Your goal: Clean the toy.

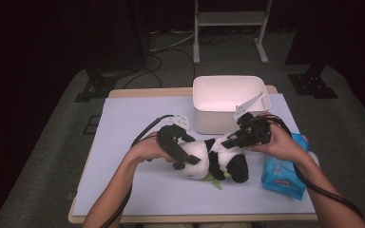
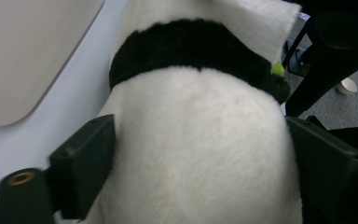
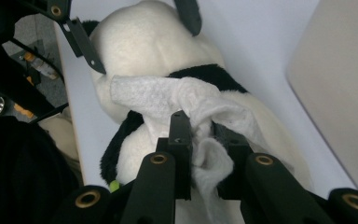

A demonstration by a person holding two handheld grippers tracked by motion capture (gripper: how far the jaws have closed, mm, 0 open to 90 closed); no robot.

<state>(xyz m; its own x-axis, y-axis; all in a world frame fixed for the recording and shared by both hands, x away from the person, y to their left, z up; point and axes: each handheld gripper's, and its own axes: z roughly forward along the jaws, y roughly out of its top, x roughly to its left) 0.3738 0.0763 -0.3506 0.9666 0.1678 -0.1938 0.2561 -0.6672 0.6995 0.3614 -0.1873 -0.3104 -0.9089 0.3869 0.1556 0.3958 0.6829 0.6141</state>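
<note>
Two grippers tend a plush panda (image 1: pixel 212 161) lying on the worktop (image 1: pixel 138 118): left gripper (image 1: pixel 183 159) released, straddling its head, right gripper (image 1: pixel 228 141) clenched on a wet wipe (image 3: pixel 177 100) mid-wiping, apparently unfinished.

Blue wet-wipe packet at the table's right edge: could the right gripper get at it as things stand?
Probably not at once. The right gripper is shut on a white wipe pressed to the plush panda toy. The blue wet-wipe packet lies uncovered just beside that hand, so releasing first should free the way.

One plush panda (image 1: pixel 211 161), one white bin (image 1: pixel 228 102), one wipes pack (image 1: pixel 285 173), one wipe (image 3: pixel 177 100).
</note>
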